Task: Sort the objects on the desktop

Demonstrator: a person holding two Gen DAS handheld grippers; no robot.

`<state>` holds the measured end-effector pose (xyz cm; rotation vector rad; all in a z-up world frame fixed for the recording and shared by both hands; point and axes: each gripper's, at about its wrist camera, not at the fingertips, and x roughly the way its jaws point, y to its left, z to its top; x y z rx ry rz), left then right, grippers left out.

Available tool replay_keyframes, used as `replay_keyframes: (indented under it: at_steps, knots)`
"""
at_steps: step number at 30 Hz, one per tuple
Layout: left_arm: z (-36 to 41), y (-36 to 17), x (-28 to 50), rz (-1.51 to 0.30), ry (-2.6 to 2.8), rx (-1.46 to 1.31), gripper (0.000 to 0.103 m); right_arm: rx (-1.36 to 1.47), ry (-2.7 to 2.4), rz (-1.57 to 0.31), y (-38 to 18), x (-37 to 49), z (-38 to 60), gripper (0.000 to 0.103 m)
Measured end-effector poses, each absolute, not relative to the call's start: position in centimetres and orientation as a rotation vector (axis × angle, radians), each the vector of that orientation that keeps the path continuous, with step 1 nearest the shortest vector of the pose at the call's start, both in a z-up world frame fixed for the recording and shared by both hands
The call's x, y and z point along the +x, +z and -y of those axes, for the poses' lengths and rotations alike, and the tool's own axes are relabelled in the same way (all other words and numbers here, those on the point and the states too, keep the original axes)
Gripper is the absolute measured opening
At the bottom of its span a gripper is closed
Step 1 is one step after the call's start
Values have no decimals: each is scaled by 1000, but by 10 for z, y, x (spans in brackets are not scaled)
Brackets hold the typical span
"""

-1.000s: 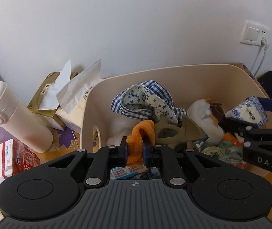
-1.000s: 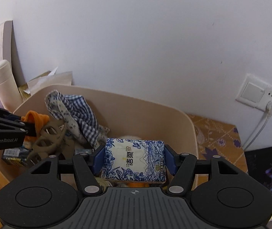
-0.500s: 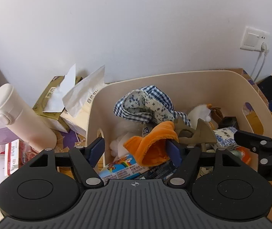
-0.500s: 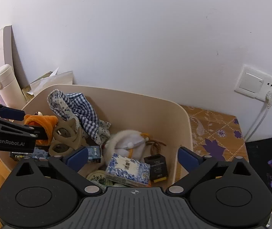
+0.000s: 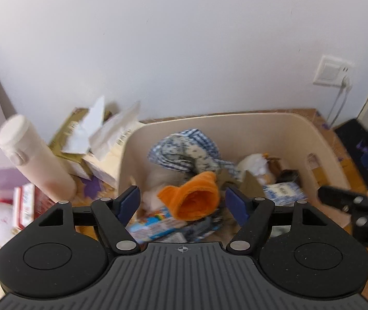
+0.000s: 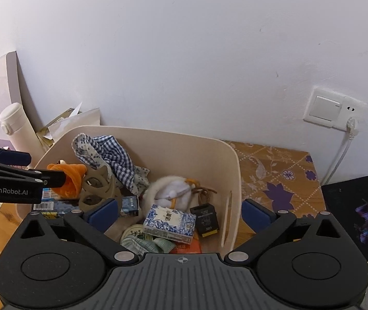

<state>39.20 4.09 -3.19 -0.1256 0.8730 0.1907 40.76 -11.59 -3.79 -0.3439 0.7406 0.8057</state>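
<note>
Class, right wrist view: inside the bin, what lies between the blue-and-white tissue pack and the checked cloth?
In the right wrist view, a white plush toy lies between the tissue pack and the checked cloth, all inside the beige bin.

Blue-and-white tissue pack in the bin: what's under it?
The tissue pack lies on a round patterned lid, green checked cloth and something orange. Anything deeper is covered.

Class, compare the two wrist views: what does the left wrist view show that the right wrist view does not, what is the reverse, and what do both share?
Only the left wrist view: red-and-white packets beside the white bottle.
Only the right wrist view: a black card pack and a round tin in the bin.
Both: the beige bin, orange cloth, checked cloth, blue-patterned tissue pack, wall socket.
</note>
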Motion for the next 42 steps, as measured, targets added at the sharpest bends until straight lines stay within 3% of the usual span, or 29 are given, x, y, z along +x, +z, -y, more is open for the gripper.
replay_keyframes:
  at_steps: [16, 42]
  knots:
    - [-15, -1, 382, -858, 181, -156, 79, -334, 780, -759, -18, 405, 140, 103]
    - [33, 52, 237, -852, 313, -118, 79, -278, 871, -783, 38, 315, 226, 103]
